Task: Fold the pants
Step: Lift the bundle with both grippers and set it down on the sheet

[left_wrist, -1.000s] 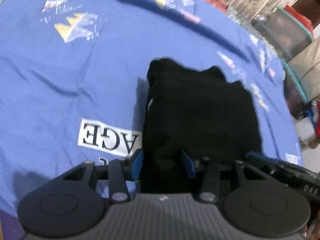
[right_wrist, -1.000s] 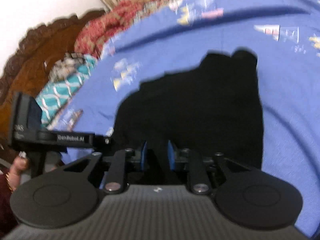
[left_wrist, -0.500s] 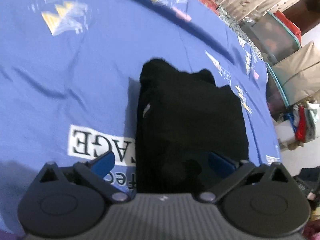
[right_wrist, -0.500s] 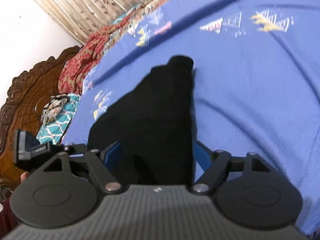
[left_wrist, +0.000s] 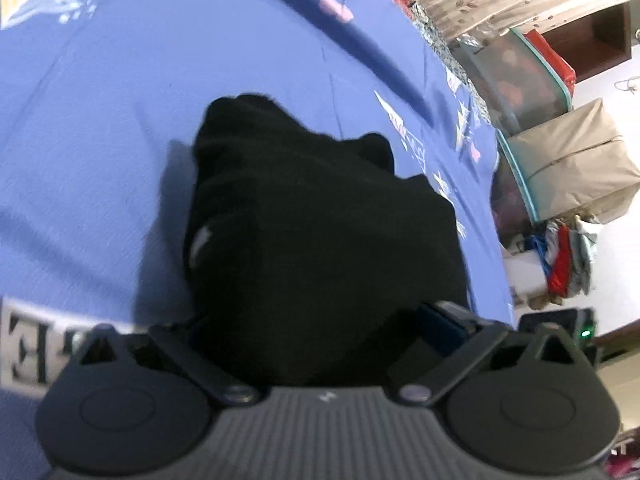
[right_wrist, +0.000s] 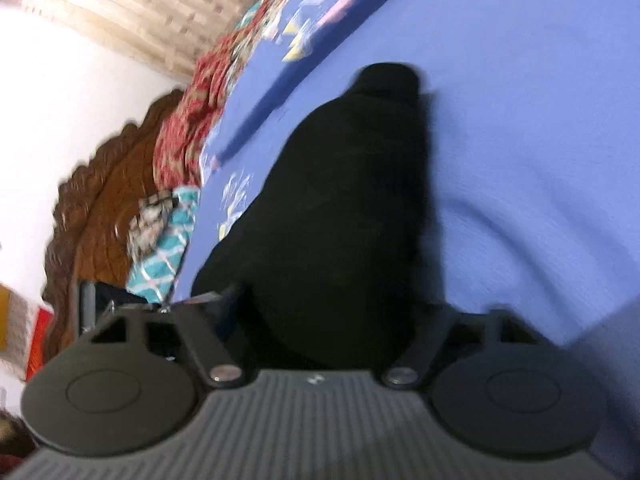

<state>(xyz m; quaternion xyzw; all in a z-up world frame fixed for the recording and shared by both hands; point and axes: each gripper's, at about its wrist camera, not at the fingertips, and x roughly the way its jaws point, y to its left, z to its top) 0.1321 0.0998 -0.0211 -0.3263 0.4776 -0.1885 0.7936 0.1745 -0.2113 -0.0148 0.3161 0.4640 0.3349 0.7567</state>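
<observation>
Black pants (left_wrist: 320, 220) lie folded into a thick bundle on a blue printed bedsheet (left_wrist: 100, 140). My left gripper (left_wrist: 312, 320) is low over the bundle's near end, jaws wide and closing, with the cloth filling the gap. Its right blue pad (left_wrist: 436, 320) shows beside the cloth; the left pad is hidden. In the right wrist view the pants (right_wrist: 344, 208) run away from me, and my right gripper (right_wrist: 332, 312) straddles their near end, jaws closing. The cloth covers both of its pads. Both views are blurred.
A white patch with black letters (left_wrist: 24, 352) is printed on the sheet at the left. Storage boxes (left_wrist: 520, 80), a beige bag (left_wrist: 572, 168) and piled clothes (left_wrist: 564, 260) stand past the bed's right edge. A carved wooden headboard (right_wrist: 100, 208), red blanket (right_wrist: 192, 120) and teal pillow (right_wrist: 168, 252) lie opposite.
Both grippers went from nearly shut on the pants' near edge to wide open, then narrowed a little. Both sank closer to the bundle, and the right view rolled.
</observation>
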